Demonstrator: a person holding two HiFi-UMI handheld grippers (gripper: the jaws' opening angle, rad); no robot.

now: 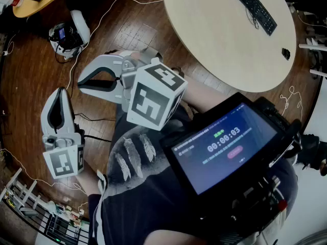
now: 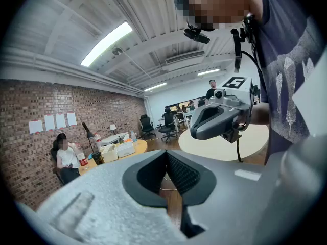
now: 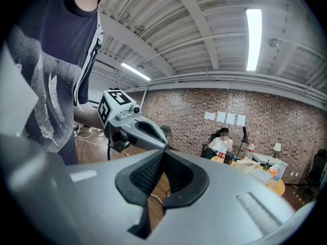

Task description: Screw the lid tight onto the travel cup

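Two tongs, both empty. The left tongs (image 1: 60,92) and the right tongs (image 1: 82,84) are each fully closed, pad against pad. Nothing is held between the jaws; only wooden floor (image 1: 30,86) shows through the opening behind the pads. Both are held in the air ahead of the person's torso and aimed a little below level. The right tongs cross in front of the body, so their tips lie just beside the tips of the left tongs.

Neither the travel cup nor the lid appears in any view. The direction from tongs to cup, the cup's long axis and the nearer hand therefore cannot be read.

The closest support is the round table (image 1: 214,40). It lies beyond the marker cube of the right tongs, on the side away from the left tongs. The part of it in view carries only a keyboard (image 1: 250,4) and a small dark object (image 1: 285,53).

A distant desk (image 3: 260,175) ahead of the right tongs holds boxes and bottles too small to identify.

A screen (image 1: 225,144) at the person's chest shows a timer.

By judgement, the task has not begun. The cup must first be found, and both tongs must open before any grip on cup or lid.
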